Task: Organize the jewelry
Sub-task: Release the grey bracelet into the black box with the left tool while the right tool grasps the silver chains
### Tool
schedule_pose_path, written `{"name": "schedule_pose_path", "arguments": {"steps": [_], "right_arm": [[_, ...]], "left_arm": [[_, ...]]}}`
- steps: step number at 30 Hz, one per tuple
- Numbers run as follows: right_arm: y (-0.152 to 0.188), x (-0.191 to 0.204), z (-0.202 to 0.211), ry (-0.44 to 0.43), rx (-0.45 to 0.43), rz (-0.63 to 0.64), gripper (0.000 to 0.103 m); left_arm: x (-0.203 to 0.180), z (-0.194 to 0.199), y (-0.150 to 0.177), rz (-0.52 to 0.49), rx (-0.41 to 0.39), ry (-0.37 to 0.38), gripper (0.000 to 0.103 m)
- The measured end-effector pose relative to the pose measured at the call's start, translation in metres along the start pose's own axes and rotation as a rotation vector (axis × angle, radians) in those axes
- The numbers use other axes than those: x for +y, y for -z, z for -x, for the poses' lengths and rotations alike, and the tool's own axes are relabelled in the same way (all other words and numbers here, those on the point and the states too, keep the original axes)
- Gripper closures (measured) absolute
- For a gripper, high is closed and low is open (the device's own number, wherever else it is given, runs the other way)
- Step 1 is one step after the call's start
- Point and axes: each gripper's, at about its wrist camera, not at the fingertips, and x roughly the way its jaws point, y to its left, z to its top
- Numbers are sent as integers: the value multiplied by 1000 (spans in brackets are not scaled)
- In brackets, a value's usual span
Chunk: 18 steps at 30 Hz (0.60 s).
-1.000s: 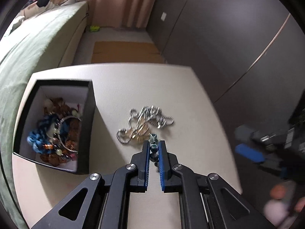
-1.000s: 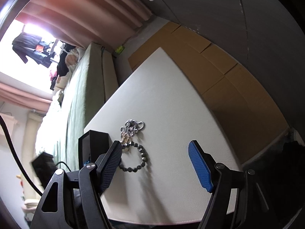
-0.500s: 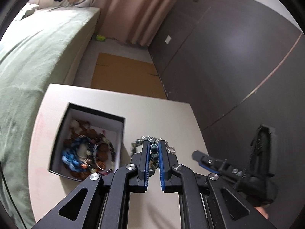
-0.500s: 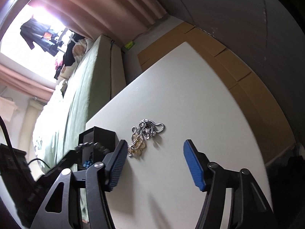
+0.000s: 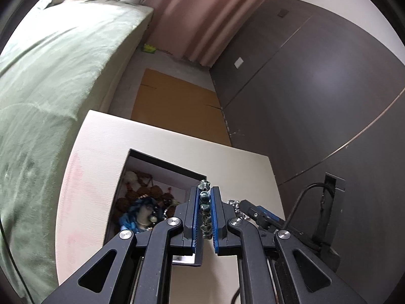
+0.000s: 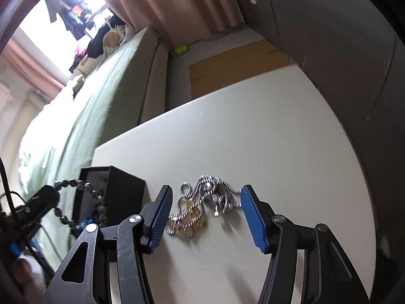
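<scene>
The left gripper (image 5: pixel 204 202) is clamped tight on the bead bracelet (image 5: pixel 204 197), its pads pinching a few beads while the rest of the loop dangles free (image 6: pixel 76 202). It hangs right at the rim of the black box (image 5: pixel 162 163), which already holds a heap of beads, so a drop into that pile looks like the plan. Over on the table (image 6: pixel 278 131), the right gripper (image 6: pixel 205 214) has its fingers apart, straddling the tangle of chains (image 6: pixel 205 202) without touching it. The gap is wide enough to take the whole clump, and the downward tilt suits a scoop-and-pinch. The fine links could slip, so a grab at the thickest part seems wise.
</scene>
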Motion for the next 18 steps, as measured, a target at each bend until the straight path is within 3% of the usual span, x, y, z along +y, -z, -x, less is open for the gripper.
{"name": "schedule_pose_path", "arguments": {"steps": [4, 9, 12, 14, 18], "right_arm": [[1, 9, -10, 69, 13, 45, 45], [3, 13, -11, 157, 21, 77, 57], [5, 15, -7, 209, 41, 117, 71], [8, 13, -4, 185, 71, 108, 84], [12, -4, 8, 95, 93, 29, 87]], "left_arm": [[4, 6, 0, 9, -10, 1, 95], [10, 14, -2, 27, -28, -2, 95], [11, 15, 0, 33, -26, -5, 94], [9, 14, 1, 34, -22, 3, 95], [2, 12, 3, 24, -19, 29, 94]]}}
